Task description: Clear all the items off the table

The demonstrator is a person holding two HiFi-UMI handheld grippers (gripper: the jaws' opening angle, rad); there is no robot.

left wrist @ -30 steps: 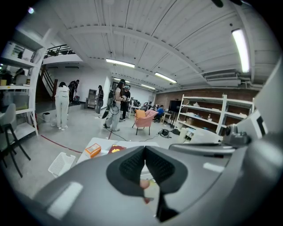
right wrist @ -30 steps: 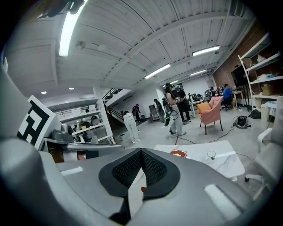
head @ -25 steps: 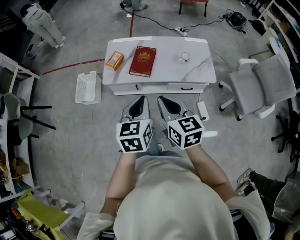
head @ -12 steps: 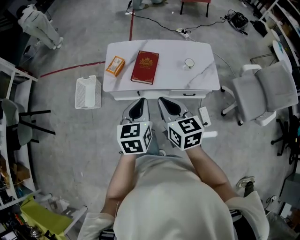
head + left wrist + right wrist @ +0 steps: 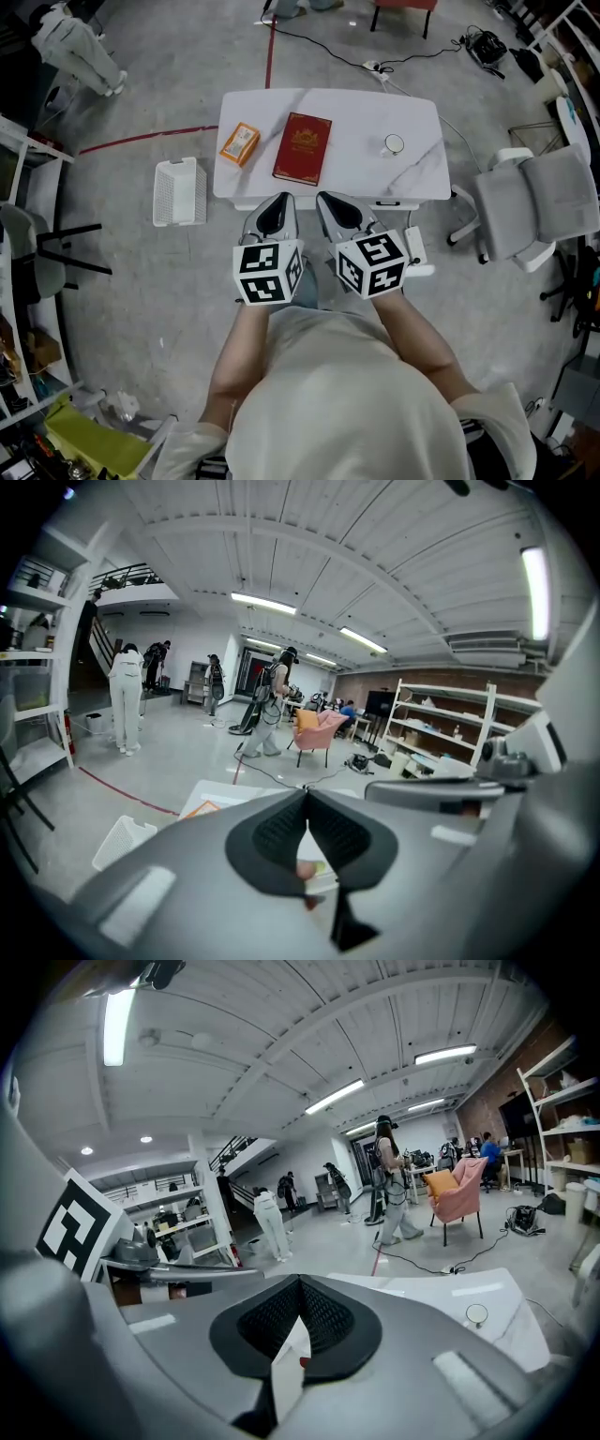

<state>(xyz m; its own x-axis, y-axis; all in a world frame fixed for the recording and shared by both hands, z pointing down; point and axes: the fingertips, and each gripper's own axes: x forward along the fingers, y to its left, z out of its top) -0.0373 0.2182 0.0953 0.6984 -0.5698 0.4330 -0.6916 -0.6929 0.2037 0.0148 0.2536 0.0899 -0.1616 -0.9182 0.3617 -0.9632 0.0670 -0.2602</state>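
A dark red hardcover book [image 5: 303, 148], a small orange box [image 5: 239, 143] and a small round white object [image 5: 394, 144] are lying on the white marble-look table [image 5: 417, 178], none cleared yet. I am holding my left hand-held gripper [image 5: 281, 202] and right hand-held gripper [image 5: 328, 202] at its near edge, jaws together and empty. Next, one must open over an item. The white slatted basket [image 5: 179, 192] on the floor beside the table is sitting empty.

Head view: aimed steeply down, whole tabletop [image 5: 361, 131] in frame. Gripper views: aimed near-level across that tabletop from its near edge.
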